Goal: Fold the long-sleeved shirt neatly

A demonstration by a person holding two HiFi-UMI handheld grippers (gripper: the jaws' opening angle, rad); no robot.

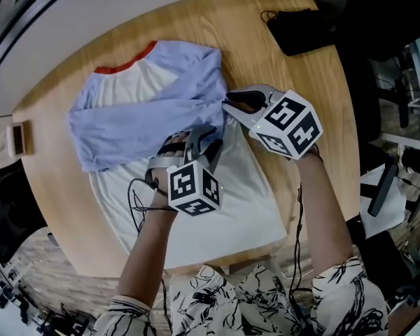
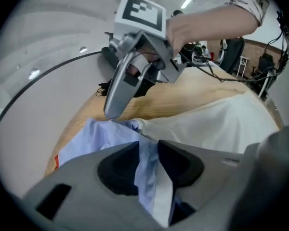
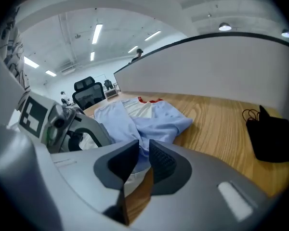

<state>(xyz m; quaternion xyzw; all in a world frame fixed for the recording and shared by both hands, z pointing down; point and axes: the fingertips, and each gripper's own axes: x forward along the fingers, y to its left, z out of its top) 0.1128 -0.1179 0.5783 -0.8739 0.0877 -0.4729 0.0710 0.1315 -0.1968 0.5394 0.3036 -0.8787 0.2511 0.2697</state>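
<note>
Well, nearest to me lies the white body of the long-sleeved shirt [image 1: 217,201], spread flat, with its hem toward my edge of the tabletop [image 1: 294,89]. This part looks smooth already, so I leave it where it is.

A bit farther, my left tongs [image 2: 148,160] are clenched on a fold of cloth, blue with a white layer beside it. This is the lower edge of the blue sleeve [image 1: 140,128], which lies across the chest toward the left. I think I hold it here to keep the band straight.

Just to the right and a little farther, my right tongs [image 3: 143,160] are clenched on the same blue cloth, at the shoulder where the sleeve turns over. With two grips I judge that the crease can be kept in line with the shirt's side.

Beyond, the red collar [image 1: 126,65] points to the far left. A black pouch [image 1: 301,26] rests at the far right rim, well apart from the shirt.
</note>
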